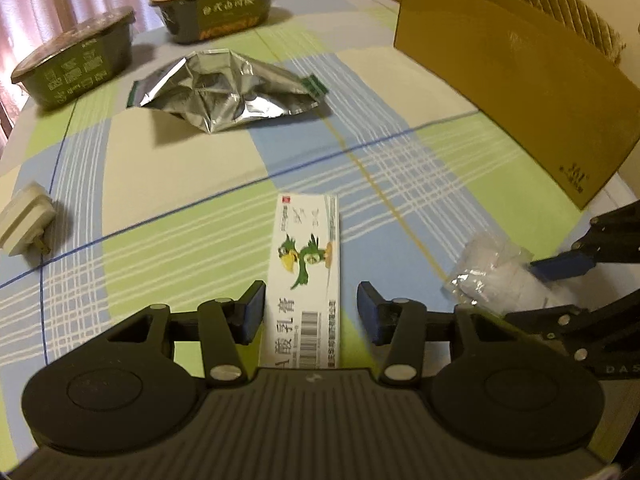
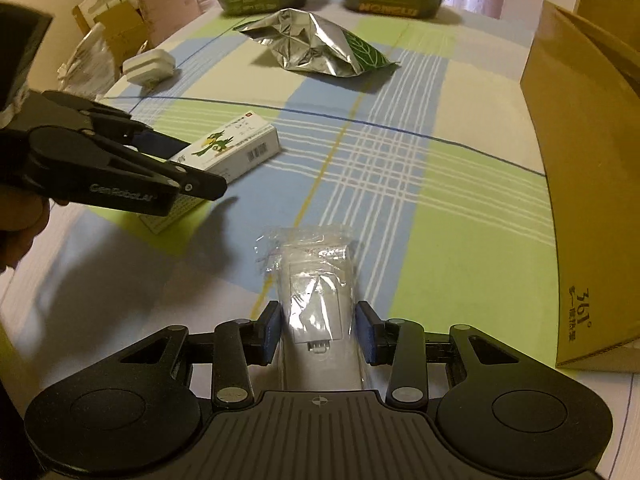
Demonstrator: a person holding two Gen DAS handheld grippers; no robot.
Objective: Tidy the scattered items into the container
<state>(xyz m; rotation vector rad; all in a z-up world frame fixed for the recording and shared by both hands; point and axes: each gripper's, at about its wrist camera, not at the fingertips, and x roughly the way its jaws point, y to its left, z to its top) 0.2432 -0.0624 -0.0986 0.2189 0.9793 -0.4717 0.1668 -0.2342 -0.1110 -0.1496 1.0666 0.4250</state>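
Left gripper (image 1: pixel 310 308): jaws apart, straddling the white rectangular carton printed with a green bird (image 1: pixel 306 276); a gap shows on each side, so no grip yet.
Right gripper (image 2: pixel 318 330): jaws open around the clear plastic packet holding a white part (image 2: pixel 316 292); whether the blue pads (image 2: pixel 272 330) touch it, I cannot tell.
Carton and packet: both lie flat on the green, blue and cream checked cloth (image 1: pixel 180 168), near each other.
Container: brown cardboard box (image 1: pixel 516 92), standing to the right, well apart from both.
Other items: crumpled silver foil bag (image 1: pixel 224 88), two dark green oval tubs (image 1: pixel 76 68) (image 1: pixel 218 4), white plug adapter (image 1: pixel 26 220).
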